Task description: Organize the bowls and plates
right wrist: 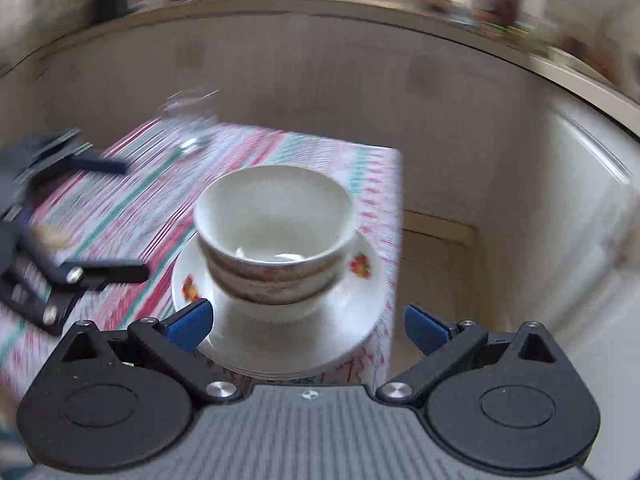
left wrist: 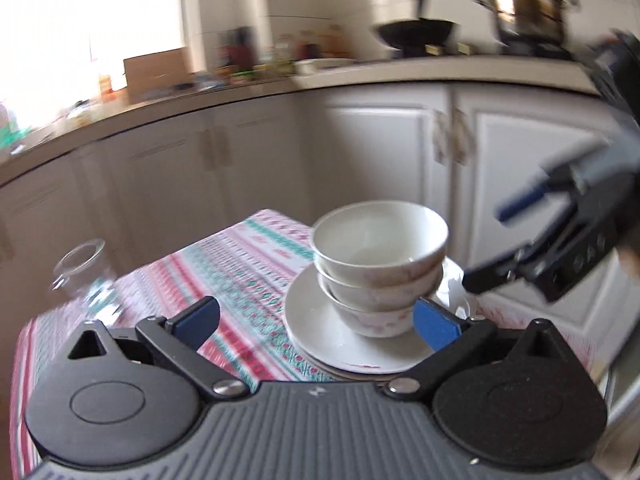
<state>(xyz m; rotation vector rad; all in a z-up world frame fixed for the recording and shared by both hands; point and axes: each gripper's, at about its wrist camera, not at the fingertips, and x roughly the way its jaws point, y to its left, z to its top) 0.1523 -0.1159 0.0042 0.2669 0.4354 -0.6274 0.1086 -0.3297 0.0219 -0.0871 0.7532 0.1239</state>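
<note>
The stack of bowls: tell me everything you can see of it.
The stack of bowls is three white, glazed, ceramic-looking bowls nested upright, with faint pinkish floral marks on the sides. The top bowl looks empty. The stack stands on the white plates on the striped tablecloth, near the table's corner. Neither gripper touches it.

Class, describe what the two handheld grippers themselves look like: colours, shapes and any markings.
Both match. The left gripper and right gripper each have two black linkage fingers tipped with blue pads, silver pivot bolts, round black housings on either side and a grey ribbed centre plate bearing a small white mark. No cables or sleeves are visible.
</note>
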